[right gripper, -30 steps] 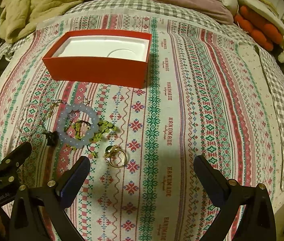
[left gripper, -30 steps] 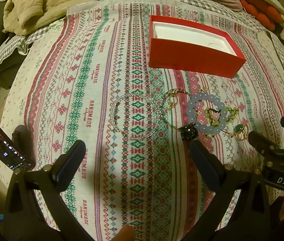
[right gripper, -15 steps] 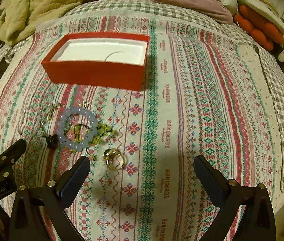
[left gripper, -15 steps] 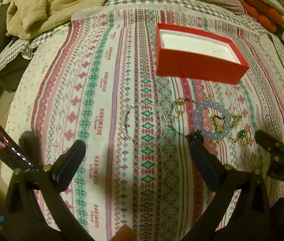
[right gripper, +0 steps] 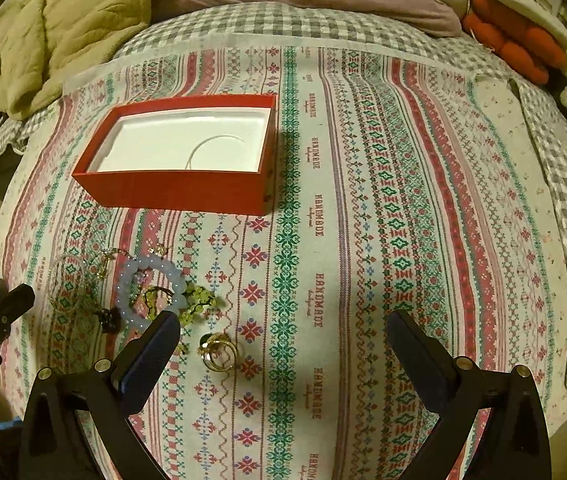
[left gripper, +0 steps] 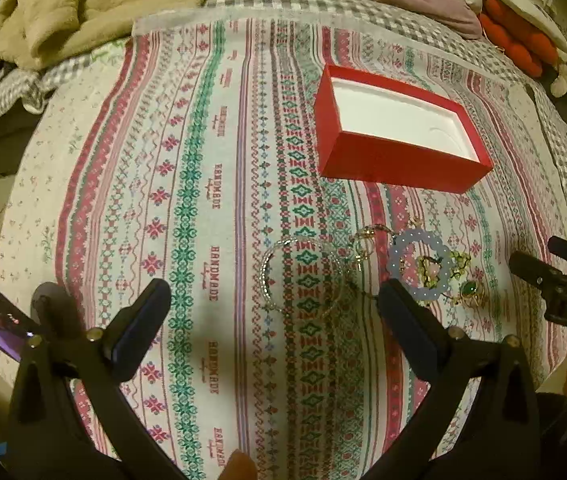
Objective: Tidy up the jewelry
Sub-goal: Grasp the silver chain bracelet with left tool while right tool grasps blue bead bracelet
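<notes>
Hovering over jewelry pile (left gripper: 427,268): left gripper (left gripper: 271,304), jaws spread.

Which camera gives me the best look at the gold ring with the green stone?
The left wrist view. There the gold ring shows its green stone clearly, lying beside the pale blue bead bracelet. The right wrist view shows the ring closer, but only its gold bands; the stone is hard to see.
</notes>
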`<state>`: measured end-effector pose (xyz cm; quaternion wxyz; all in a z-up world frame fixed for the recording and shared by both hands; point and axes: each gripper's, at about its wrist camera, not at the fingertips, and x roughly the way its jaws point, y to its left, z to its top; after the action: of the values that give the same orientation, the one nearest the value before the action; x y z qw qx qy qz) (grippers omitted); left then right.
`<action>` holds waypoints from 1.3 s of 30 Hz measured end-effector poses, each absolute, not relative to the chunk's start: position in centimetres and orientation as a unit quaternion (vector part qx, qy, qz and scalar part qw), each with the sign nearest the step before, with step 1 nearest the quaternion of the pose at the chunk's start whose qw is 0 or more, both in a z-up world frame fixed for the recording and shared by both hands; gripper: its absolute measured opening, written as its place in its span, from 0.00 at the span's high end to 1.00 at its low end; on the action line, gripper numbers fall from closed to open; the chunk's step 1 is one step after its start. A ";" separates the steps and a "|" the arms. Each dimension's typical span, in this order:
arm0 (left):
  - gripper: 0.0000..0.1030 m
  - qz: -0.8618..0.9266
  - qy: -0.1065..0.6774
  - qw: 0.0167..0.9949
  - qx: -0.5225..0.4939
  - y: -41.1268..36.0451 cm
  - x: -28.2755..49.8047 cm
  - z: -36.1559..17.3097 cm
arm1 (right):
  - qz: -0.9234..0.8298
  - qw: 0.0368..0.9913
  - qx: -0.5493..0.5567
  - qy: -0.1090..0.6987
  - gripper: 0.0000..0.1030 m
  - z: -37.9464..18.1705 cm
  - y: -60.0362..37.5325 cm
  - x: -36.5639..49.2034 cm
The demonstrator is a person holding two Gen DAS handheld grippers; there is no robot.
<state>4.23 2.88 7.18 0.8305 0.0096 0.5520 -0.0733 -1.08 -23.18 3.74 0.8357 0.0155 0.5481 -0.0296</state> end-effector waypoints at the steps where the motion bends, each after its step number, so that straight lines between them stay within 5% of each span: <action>1: 0.00 -0.073 0.558 0.827 0.002 3.1 4.5 7.0 | -0.021 0.834 0.019 0.551 0.00 3.7 -23.1 -0.9; 6: 0.04 -0.077 0.574 0.815 -0.019 3.9 5.2 5.8 | -0.002 0.833 0.025 0.553 0.00 3.7 -22.6 -0.2; 11: 0.22 -0.081 0.583 0.808 -0.036 4.6 5.6 4.3 | 0.007 0.826 0.041 0.562 0.04 2.9 -22.3 0.8; 23: 0.56 -0.083 0.590 0.803 -0.025 4.5 6.4 2.3 | 0.030 0.801 0.079 0.592 0.37 0.7 -21.3 3.1; 31: 0.69 -0.078 0.586 0.807 -0.012 4.0 6.9 2.0 | 0.046 0.786 0.087 0.611 0.59 -1.1 -19.2 4.3; 39: 0.88 -0.077 0.579 0.811 0.012 2.8 6.7 1.8 | 0.032 0.791 0.035 0.610 0.72 -2.1 -16.5 5.1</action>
<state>6.69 2.85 1.84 0.8113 0.0120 0.5795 -0.0769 5.14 -16.47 -2.12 0.7906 0.0348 0.6105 0.0324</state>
